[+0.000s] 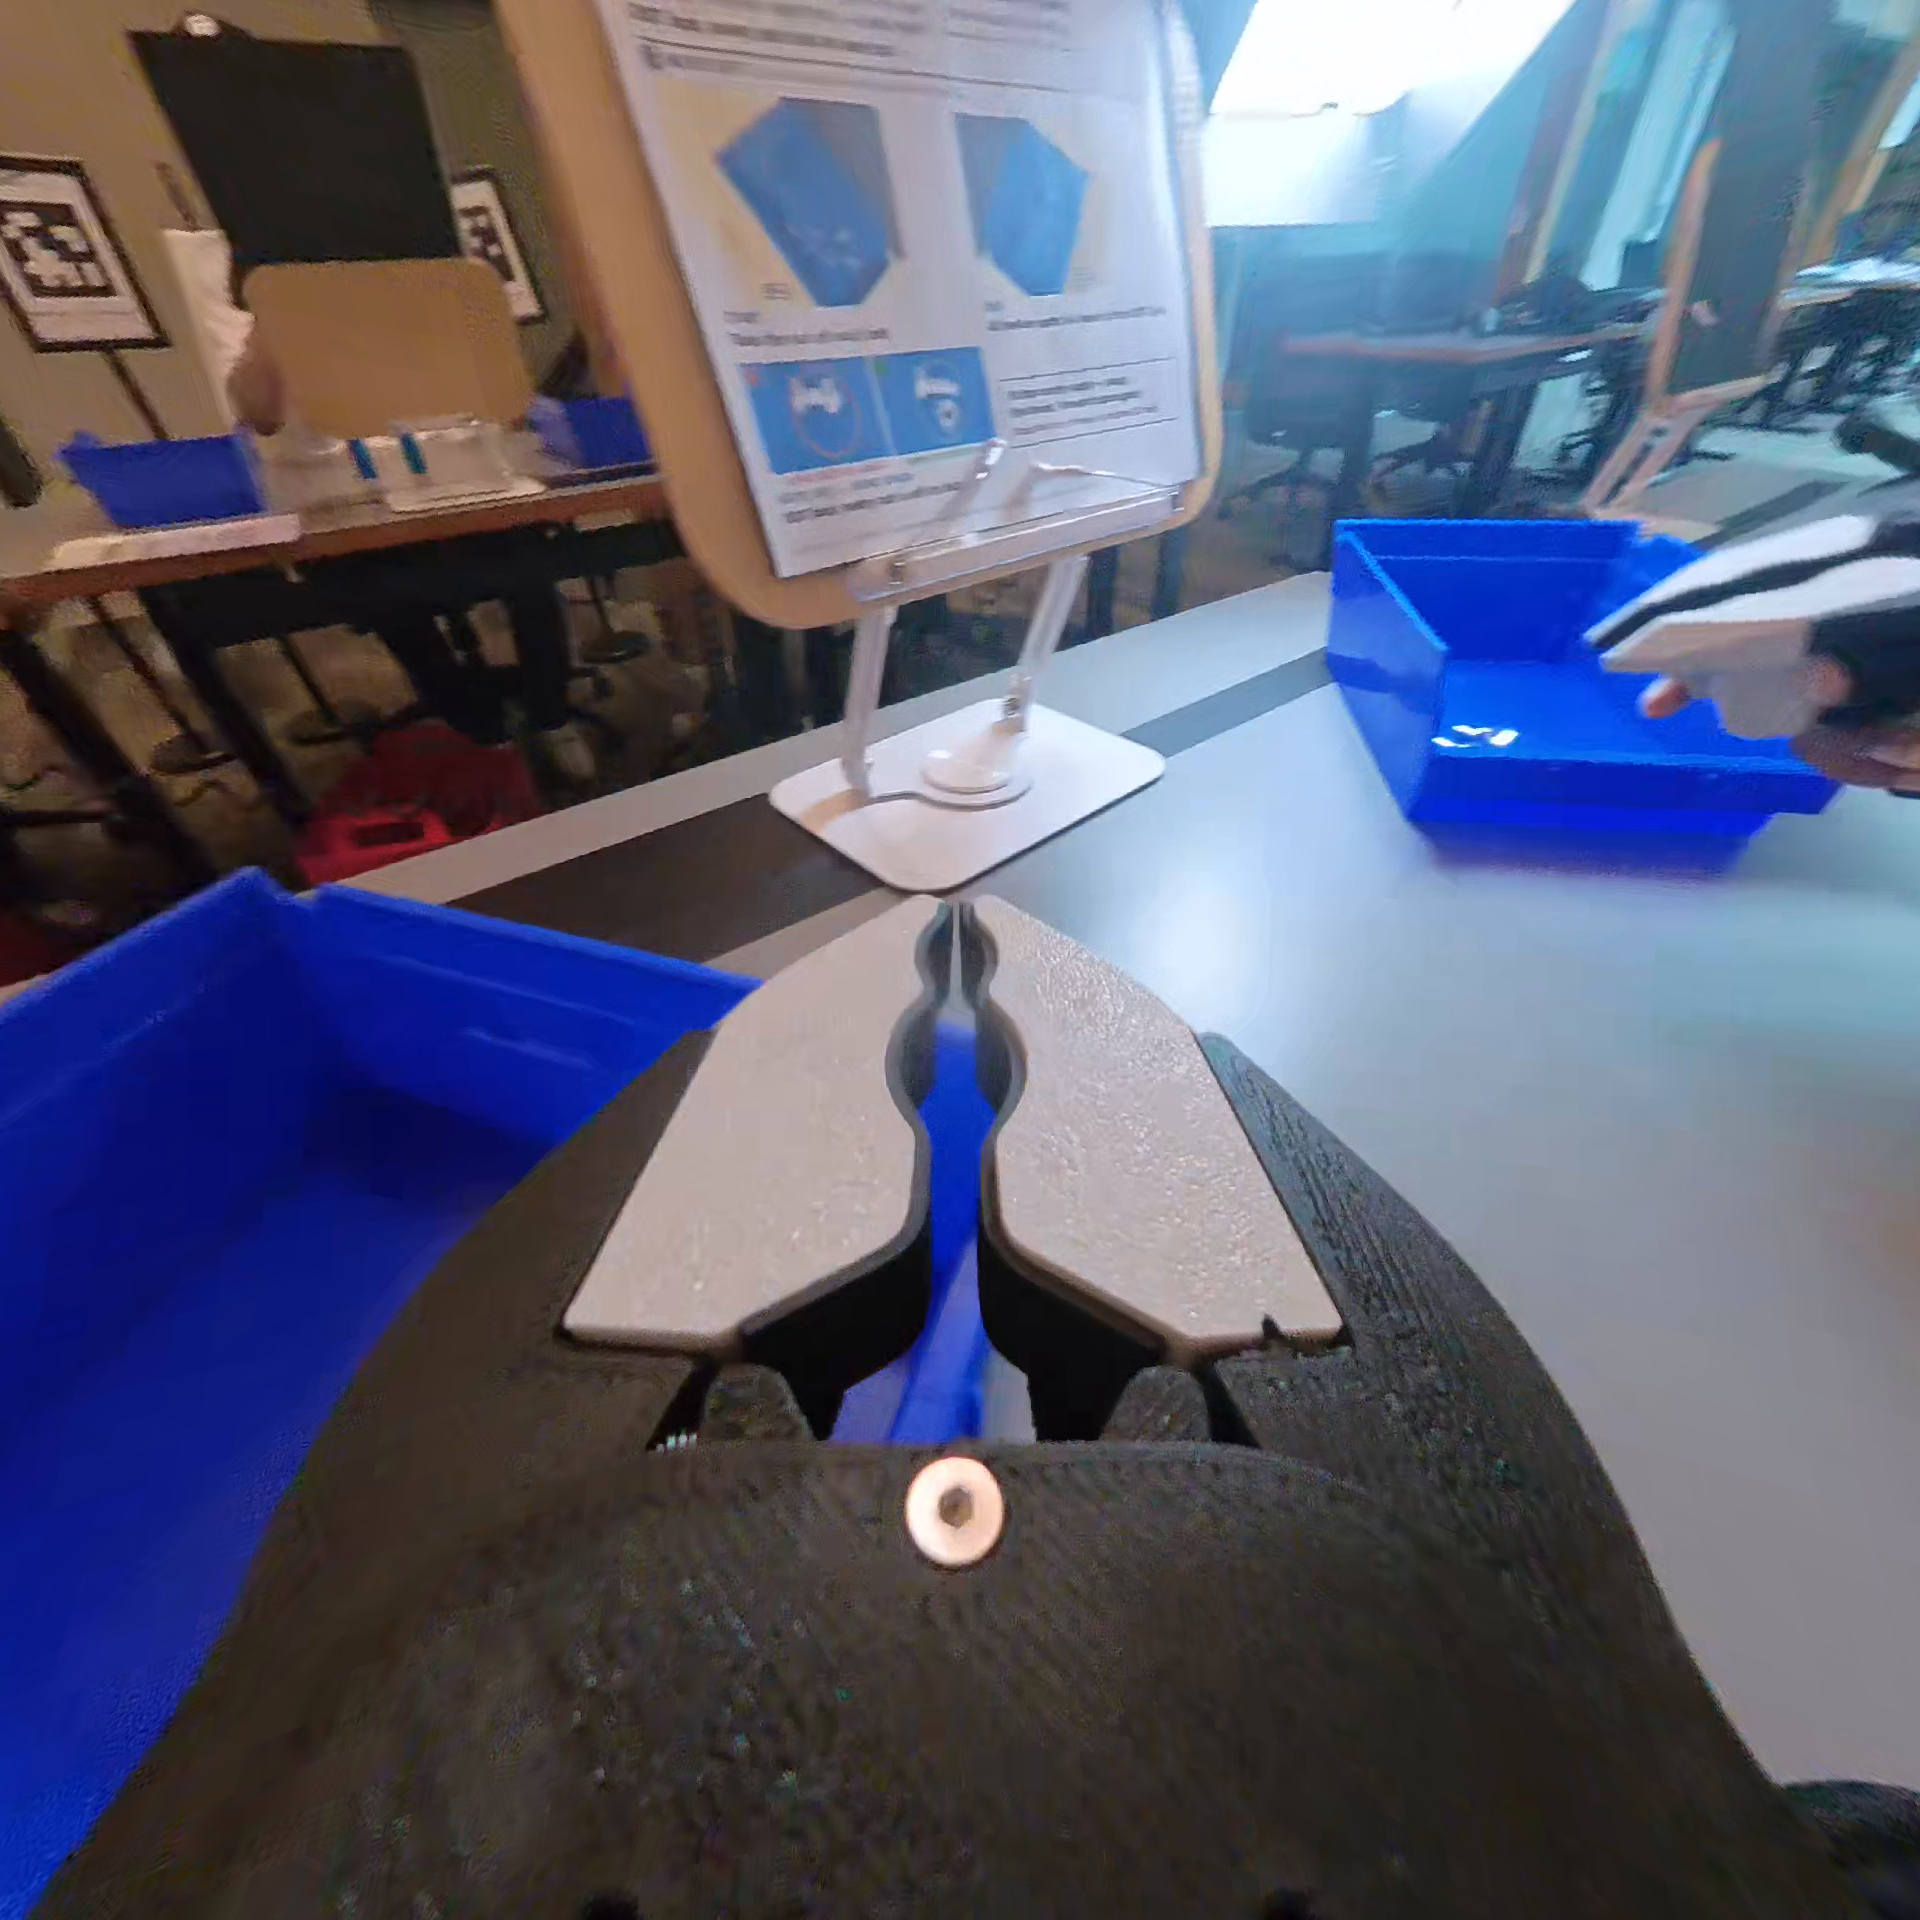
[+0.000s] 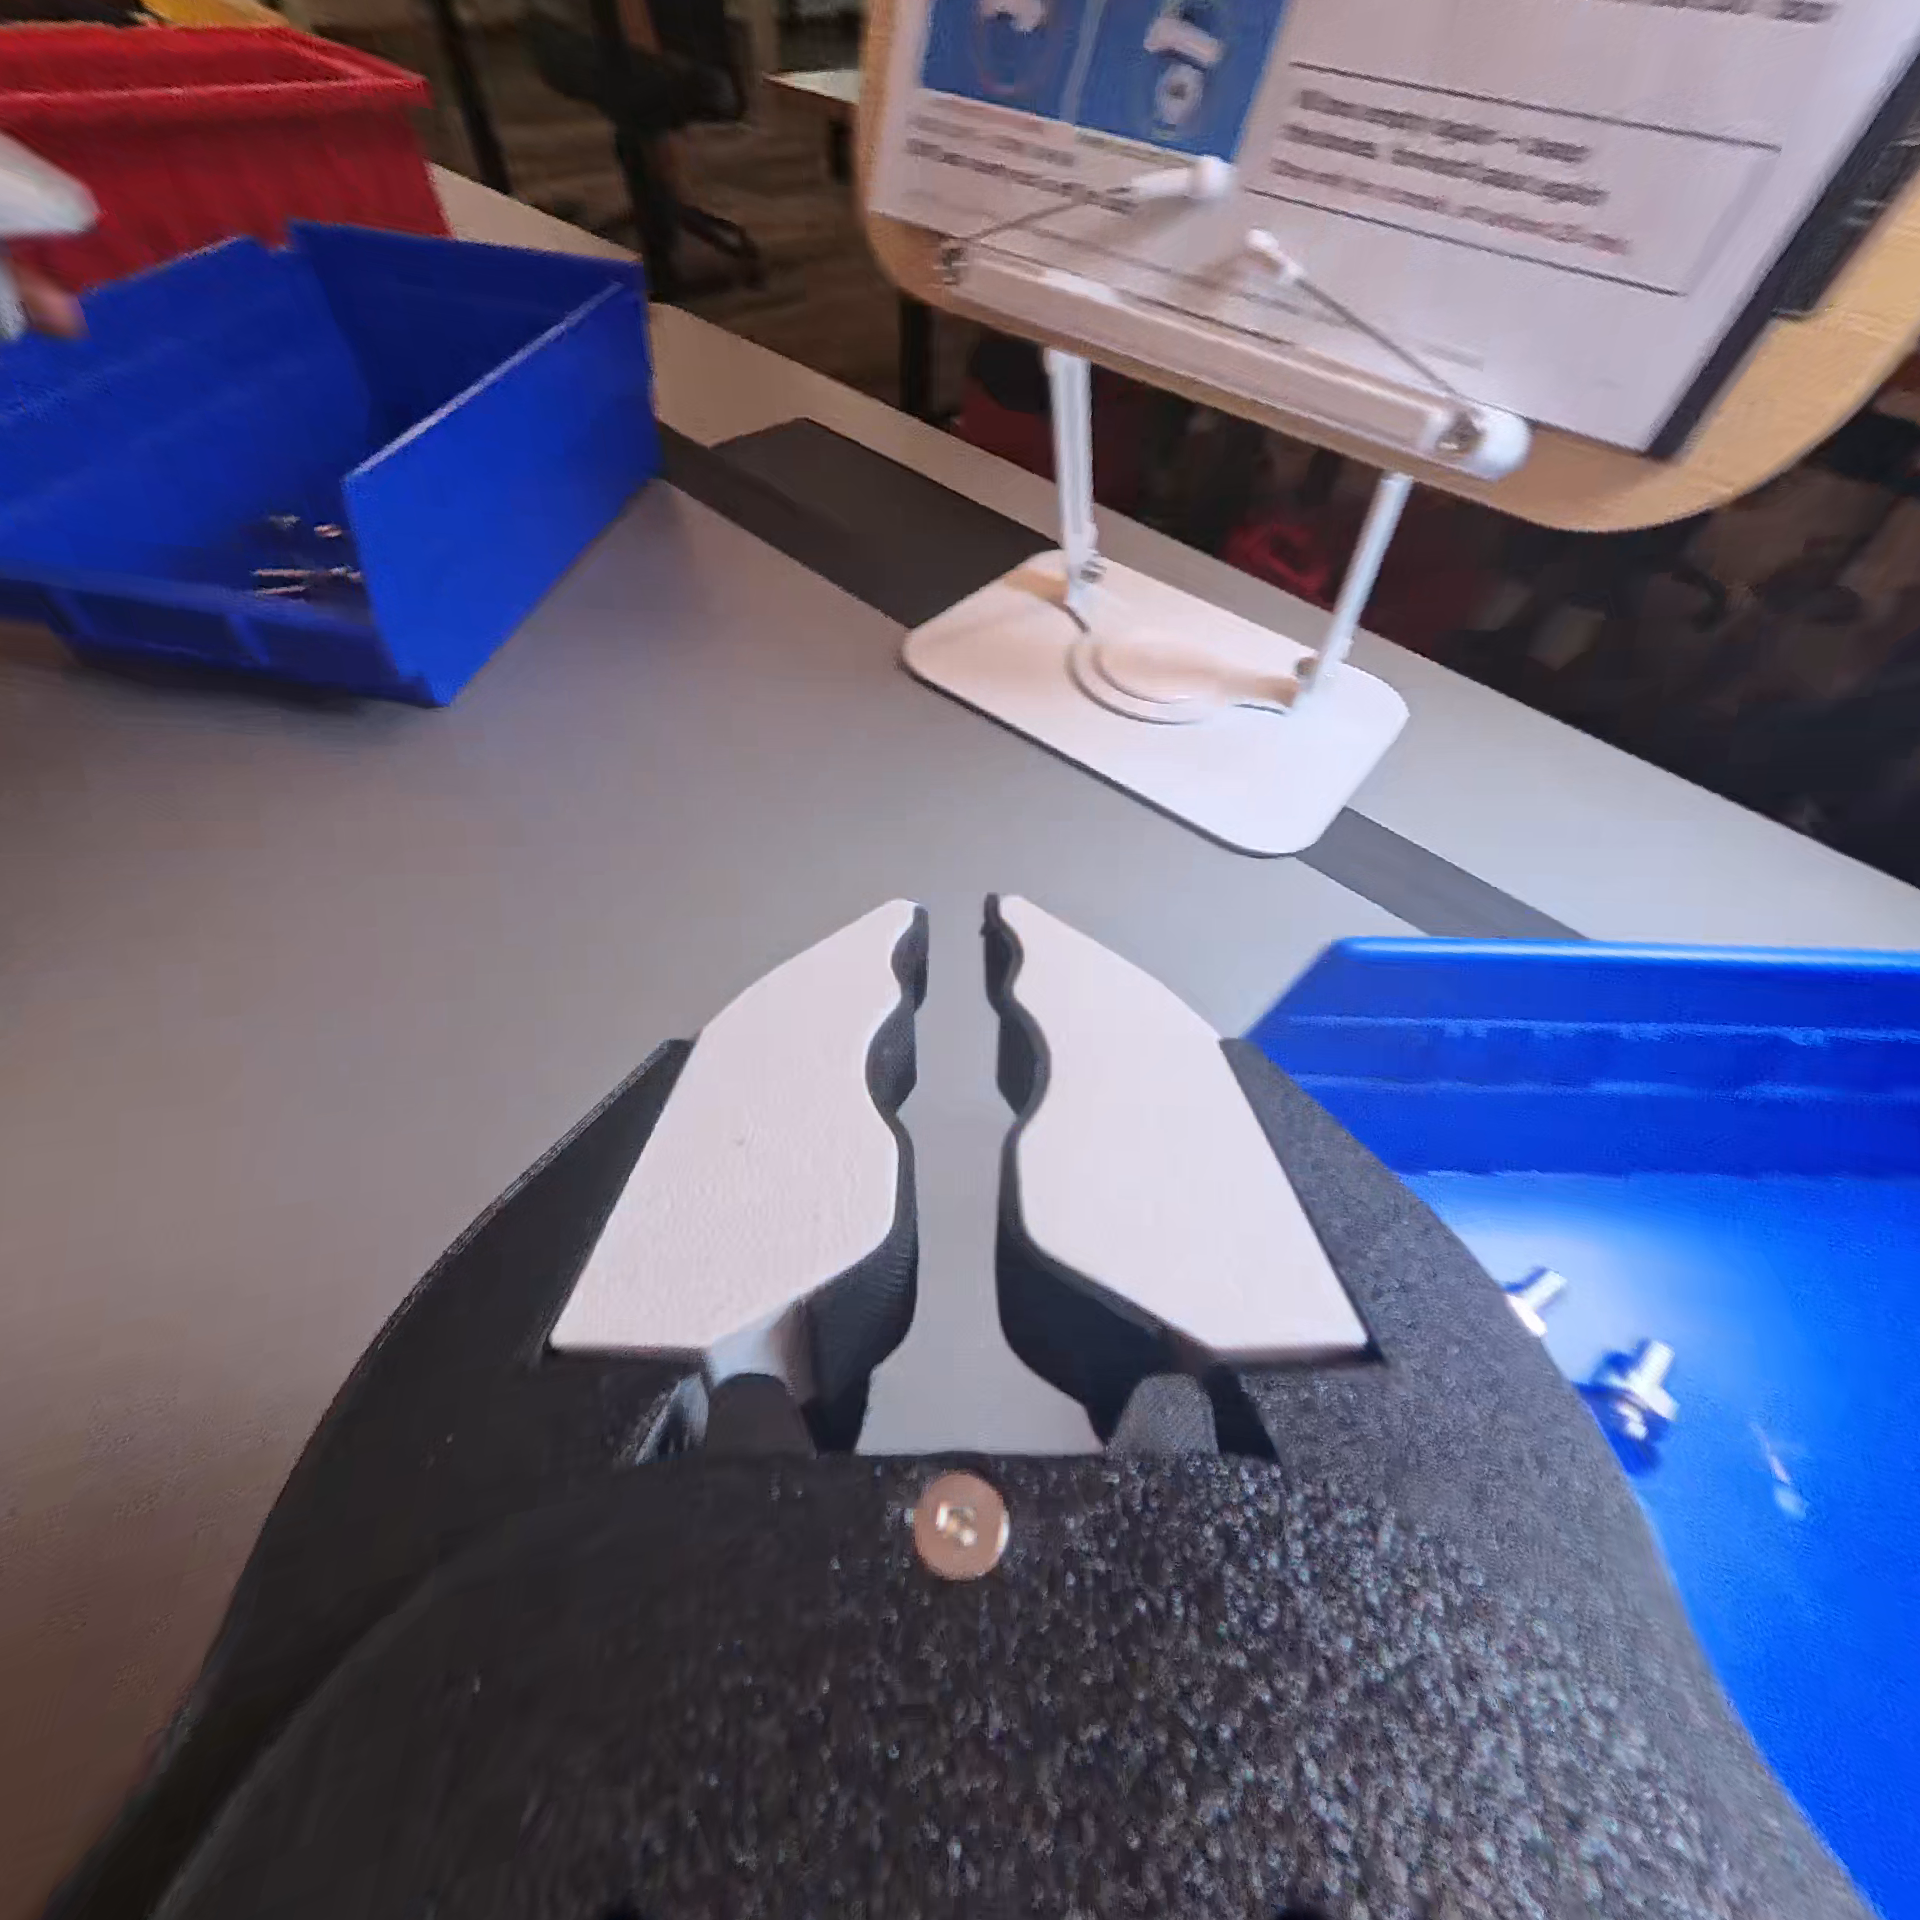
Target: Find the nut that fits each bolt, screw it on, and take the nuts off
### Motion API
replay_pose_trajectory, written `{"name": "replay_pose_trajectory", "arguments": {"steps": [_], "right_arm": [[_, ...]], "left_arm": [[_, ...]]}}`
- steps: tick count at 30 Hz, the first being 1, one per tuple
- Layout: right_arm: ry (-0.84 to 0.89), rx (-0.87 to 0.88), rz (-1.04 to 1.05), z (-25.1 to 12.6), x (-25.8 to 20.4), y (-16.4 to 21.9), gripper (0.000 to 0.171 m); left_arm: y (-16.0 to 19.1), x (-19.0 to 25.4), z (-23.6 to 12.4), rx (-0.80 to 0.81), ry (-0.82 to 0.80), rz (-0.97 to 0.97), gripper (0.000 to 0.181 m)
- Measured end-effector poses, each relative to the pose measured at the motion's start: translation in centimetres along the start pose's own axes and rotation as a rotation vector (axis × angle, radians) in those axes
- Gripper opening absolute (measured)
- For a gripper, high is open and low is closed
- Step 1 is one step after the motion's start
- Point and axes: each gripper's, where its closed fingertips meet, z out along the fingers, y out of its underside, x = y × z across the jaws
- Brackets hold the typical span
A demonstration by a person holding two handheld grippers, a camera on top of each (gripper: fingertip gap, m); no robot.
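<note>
Left tongs (image 1: 958, 914), pressed together and empty, hover beside a blue bin (image 1: 312, 1039) at lower left; right tongs (image 2: 956, 920), slightly spread, wait near the bolts (image 2: 1621, 1361) in a second bin (image 2: 1558, 997), lower right.

Glossy blue plastic bin (image 2: 1621, 1081), matt table (image 2: 416, 935)

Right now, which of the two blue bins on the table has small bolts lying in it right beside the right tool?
The blue bin at the right tool's own side; bolts lie inside. The other blue bin sits far left.
</note>
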Motion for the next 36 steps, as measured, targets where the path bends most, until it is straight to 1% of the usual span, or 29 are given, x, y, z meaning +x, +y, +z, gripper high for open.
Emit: {"name": "replay_pose_trajectory", "arguments": {"steps": [1, 2, 6, 9, 13, 15, 22, 27, 30, 33, 36], "right_arm": [[-0.034, 0.016, -0.025, 0.4, -1.7, 0.4, 0.002], [-0.061, 0.03, -0.046, 0.8, -3.1, 0.9, 0.0], [-0.172, 0.099, -0.096, 2.1, -7.5, 2.4, 0.0], [-0.218, 0.097, -0.134, 2.3, -8.8, 3.2, 0.0], [-0.228, 0.08, -0.136, 2.0, -8.7, 4.1, 0.0], [-0.236, 0.082, -0.121, 1.7, -8.6, 4.3, 0.0], [-0.25, 0.083, -0.113, 1.4, -8.6, 4.3, 0.0], [-0.257, 0.073, -0.146, 1.4, -9.1, 4.5, 0.0], [-0.262, 0.07, -0.156, 1.3, -9.3, 4.6, 0.0], [-0.263, 0.068, -0.167, 1.3, -9.5, 4.7, 0.0], [-0.265, 0.067, -0.175, 1.3, -9.6, 4.7, 0.0]], "left_arm": [[-0.4, -1.9, -0.5, -0.024, -0.044, 0.007, 0.001], [-0.6, -3.4, -0.8, -0.063, -0.065, 0.016, 0.001], [1.2, -8.2, -0.9, -0.362, -0.099, 0.054, 0.003], [5.3, -9.5, -1.3, -0.709, -0.031, 0.09, 0.018], [11.0, -11.2, -2.8, -1.111, 0.024, 0.227, 0.019], [12.9, -12.1, -3.3, -1.234, 0.032, 0.271, 0.019], [16.1, -15.0, -2.0, -1.39, 0.012, 0.372, 0.026], [17.1, -14.7, -0.6, -1.386, 0.022, 0.251, 0.024], [17.1, -15.1, 0.2, -1.357, -0.01, 0.225, 0.017], [17.1, -15.3, 0.4, -1.341, -0.029, 0.234, 0.001], [17.6, -15.1, 0.4, -1.328, -0.025, 0.284, 0.001]]}}
